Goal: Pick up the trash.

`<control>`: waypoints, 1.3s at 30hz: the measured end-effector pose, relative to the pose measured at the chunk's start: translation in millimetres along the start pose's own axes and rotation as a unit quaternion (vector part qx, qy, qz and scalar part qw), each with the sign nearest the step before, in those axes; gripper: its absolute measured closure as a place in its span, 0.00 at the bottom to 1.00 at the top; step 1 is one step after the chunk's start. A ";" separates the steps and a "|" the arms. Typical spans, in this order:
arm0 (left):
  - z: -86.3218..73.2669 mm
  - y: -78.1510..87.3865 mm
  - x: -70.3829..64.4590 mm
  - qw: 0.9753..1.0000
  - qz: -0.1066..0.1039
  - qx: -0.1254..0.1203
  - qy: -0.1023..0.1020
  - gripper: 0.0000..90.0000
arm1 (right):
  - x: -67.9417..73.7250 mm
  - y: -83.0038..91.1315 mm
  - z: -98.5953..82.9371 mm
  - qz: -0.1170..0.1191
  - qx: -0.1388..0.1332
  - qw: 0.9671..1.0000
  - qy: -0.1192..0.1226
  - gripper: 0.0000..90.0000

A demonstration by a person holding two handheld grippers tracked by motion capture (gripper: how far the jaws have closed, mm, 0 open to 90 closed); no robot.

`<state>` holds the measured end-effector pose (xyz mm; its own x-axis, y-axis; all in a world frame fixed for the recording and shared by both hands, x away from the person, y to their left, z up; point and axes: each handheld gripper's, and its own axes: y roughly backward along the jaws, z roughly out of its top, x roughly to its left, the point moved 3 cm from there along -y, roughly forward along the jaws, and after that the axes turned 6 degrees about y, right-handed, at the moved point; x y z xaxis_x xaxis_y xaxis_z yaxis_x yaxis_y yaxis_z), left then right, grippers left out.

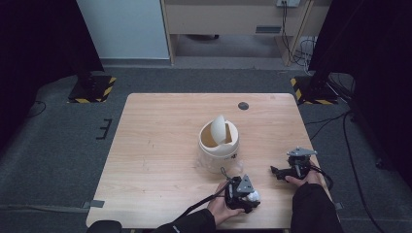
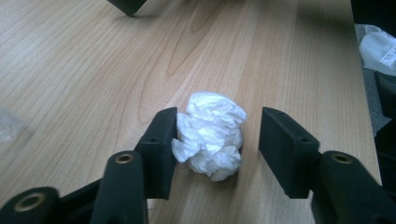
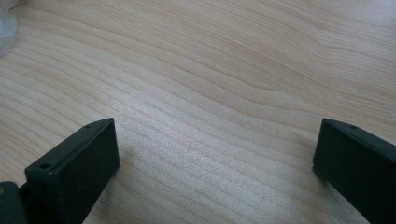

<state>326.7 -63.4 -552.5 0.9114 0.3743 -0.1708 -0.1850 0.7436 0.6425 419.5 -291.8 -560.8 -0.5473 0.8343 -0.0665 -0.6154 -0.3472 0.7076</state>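
Left gripper (image 2: 218, 140): jaws spread around one crumpled white paper ball (image 2: 210, 133), the left jaw touching it, the right jaw standing apart. The ball lies on the wooden table (image 1: 155, 145) at 5 o'clock from the one cream swing-lid bin (image 1: 218, 141). Right gripper (image 3: 215, 163): jaws wide apart over bare wood, holding nothing, at 4 o'clock from the bin. Two forearms enter from the near edge, each hand low at the table.

one paper wad (image 2: 211, 134), one bin (image 1: 218, 139), seemingly lidded
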 end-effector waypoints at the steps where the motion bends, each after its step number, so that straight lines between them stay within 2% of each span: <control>1: 0.2 -0.2 0.2 1.000 0.001 -0.001 0.002 0.56 | -0.1 0.0 0.0 0.000 0.000 1.000 0.001 0.01; 9: 1.8 0.7 2.3 1.000 0.005 0.003 0.003 0.70 | 0.0 0.0 0.0 0.000 0.000 1.000 0.000 0.01; 17: 5.4 13.4 1.8 1.000 -0.003 -0.006 0.004 0.72 | -0.1 0.0 0.0 0.000 0.000 1.000 0.000 0.01; 28: 3.4 53.3 -2.9 0.999 -0.020 -0.032 0.001 0.72 | -0.1 0.0 -0.1 -0.001 0.000 1.000 0.001 0.01; 39: -3.4 101.1 4.6 0.998 -0.020 -0.062 0.013 0.72 | -0.1 -0.2 0.1 -0.001 -0.001 1.000 0.001 0.01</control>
<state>311.0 15.4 -490.9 0.9099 0.3551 -0.2147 -0.1932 0.8204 0.5382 419.8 -291.9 -560.8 -0.5475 0.8339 -0.0692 -0.6177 -0.3470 0.7057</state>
